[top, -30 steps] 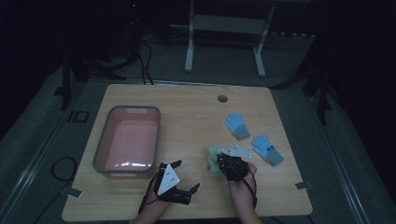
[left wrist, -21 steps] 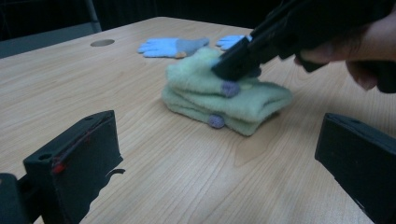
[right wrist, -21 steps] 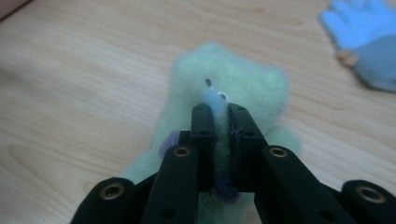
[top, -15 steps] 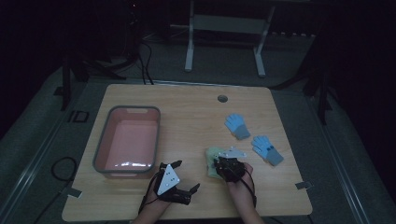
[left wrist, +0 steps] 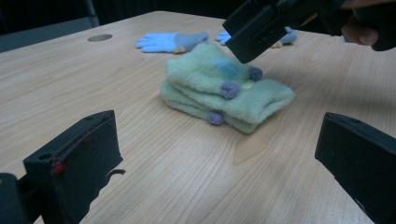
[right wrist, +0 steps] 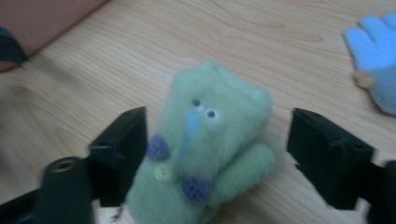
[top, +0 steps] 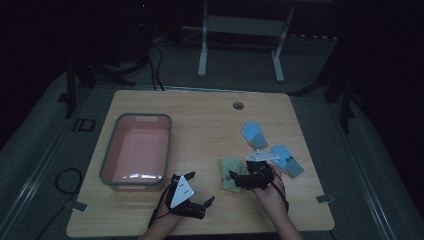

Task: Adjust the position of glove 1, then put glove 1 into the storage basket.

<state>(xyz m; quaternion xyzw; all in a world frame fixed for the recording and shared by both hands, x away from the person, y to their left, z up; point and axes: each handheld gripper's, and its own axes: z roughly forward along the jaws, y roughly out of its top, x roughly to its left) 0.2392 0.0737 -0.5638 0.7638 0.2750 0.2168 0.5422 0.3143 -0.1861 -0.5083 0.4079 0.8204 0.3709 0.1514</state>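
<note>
Near the front edge of the table [top: 200, 107], left of centre, the left gripper [top: 204, 206] rests with jaws spread wide and nothing between them; in the left gripper view the folded green gloves [left wrist: 224, 88] lie ahead of it and a little to the right, apart from its jaws. Left of it, toward the table's left edge, sits the pink bin [top: 111, 165], apparently bare inside, though the dim light makes that uncertain. Moving right, the green gloves [top: 231, 172] lie stacked near the front edge at about mid-width, their long axis running roughly front to back. The right gripper [top: 235, 179] sits directly over them: its jaws have just been opening, and in the right gripper view they stand wide on either side of the green gloves [right wrist: 205, 154], the pads not pressing. The right hand is the nearer one. Farther right lie two blue gloves [top: 254, 134]. No brands, labels or legible writing.
</note>
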